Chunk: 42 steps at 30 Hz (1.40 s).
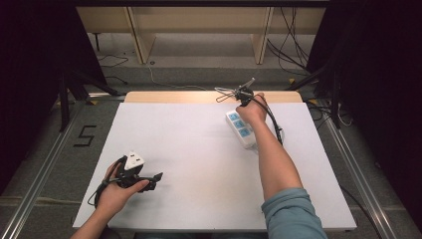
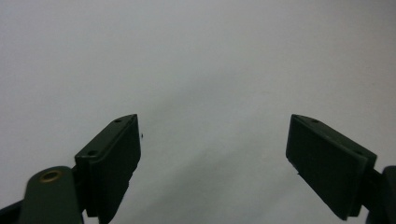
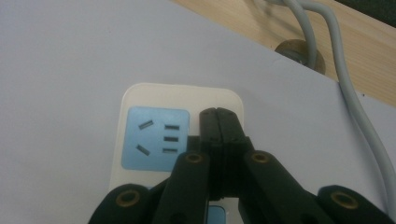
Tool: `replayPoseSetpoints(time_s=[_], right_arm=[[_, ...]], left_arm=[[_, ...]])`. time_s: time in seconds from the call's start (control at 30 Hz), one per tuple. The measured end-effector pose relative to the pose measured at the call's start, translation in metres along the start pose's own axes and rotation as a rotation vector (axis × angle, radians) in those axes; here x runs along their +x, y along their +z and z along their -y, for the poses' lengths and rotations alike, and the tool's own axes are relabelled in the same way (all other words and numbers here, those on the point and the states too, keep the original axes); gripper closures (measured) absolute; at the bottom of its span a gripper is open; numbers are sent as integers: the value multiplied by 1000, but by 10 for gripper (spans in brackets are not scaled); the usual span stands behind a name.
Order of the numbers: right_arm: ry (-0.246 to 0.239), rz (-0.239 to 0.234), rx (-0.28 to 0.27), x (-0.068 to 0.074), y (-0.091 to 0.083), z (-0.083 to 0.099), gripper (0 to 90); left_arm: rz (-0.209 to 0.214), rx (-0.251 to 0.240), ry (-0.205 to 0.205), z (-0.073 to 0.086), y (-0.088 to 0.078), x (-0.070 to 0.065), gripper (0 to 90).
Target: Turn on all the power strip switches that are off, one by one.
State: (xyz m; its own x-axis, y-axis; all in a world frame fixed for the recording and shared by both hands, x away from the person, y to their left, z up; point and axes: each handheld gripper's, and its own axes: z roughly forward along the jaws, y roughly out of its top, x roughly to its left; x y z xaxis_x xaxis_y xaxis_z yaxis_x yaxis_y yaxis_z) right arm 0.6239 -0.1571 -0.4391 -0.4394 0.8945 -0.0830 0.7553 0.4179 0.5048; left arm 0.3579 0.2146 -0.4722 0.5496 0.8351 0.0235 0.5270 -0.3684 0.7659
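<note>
Jaws of the left gripper (image 1: 158, 176) stand wide apart with nothing between them, parked low over the near left part of the white table (image 1: 189, 164), well away from the work; in the left gripper view both black pads (image 2: 112, 158) look out on bare white surface. That hand can stay where it is, or come over to steady things if the strip slides.

Farther out, the right hand (image 1: 253, 112) holds the right gripper (image 3: 219, 122) with its jaws clenched flat against each other, gripping nothing, tips down on the white power strip (image 1: 241, 129). The strip lies at the far right of the table, running away from the person, with 3 blue socket faces showing from above. From the right gripper view, the closed tips sit on the white casing just beside the end socket (image 3: 155, 138), toward the strip's far end, where a grey cable (image 3: 355, 107) leads off over the wooden edge.

The step looks like pressing or nudging the strip. Done well, it wants a straight push down through the closed tips, kept on the casing and clear of the socket slots, with light force so the strip does not skid toward the cable.
</note>
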Motion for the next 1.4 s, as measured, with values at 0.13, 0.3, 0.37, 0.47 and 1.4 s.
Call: replayPoseSetpoints(time_s=[0.13, 0.3, 0.37, 0.47, 1.4], right_arm=[[-5, 3, 1, 0, 1, 0, 900], [19, -12, -5, -1, 1, 1, 900], [15, -9, -2, -1, 1, 1, 900], [27, -13, -2, -2, 1, 1, 900], [-56, -57, -139, 6, -33, 26, 883]], left_arm=[[-1, 1, 2, 0, 0, 0, 177], [-2, 1, 2, 0, 0, 0, 177], [-2, 1, 0, 0, -1, 0, 178], [-1, 2, 1, 0, -1, 0, 177], [-7, 4, 12, 0, 0, -2, 177]])
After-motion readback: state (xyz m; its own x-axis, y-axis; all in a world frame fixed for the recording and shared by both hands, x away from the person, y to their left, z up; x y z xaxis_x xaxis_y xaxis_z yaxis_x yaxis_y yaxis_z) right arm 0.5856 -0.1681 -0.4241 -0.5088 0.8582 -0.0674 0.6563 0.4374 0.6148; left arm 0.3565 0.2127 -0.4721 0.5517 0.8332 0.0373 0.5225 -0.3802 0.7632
